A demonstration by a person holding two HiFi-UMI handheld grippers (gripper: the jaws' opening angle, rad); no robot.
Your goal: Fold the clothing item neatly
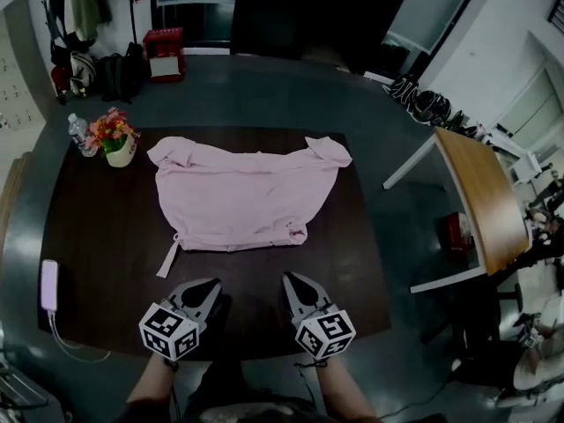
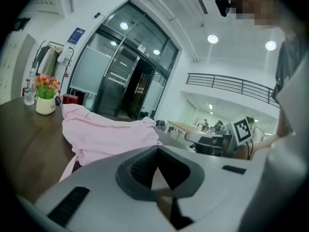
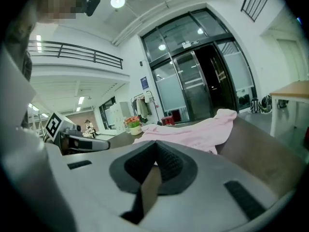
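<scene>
On my screen the clothing item is a plain pale pink with no print, lying on a dark brown counter. The left gripper and right gripper are light grey, and each carries a cube of black-and-white square markers. Their fingers are dark grey and ribbed. I also see red and orange flowers in a cream pot, and a grey-blue floor.

Pink garment folded, lying flat mid-table, drawstring trailing off left hem.
</scene>
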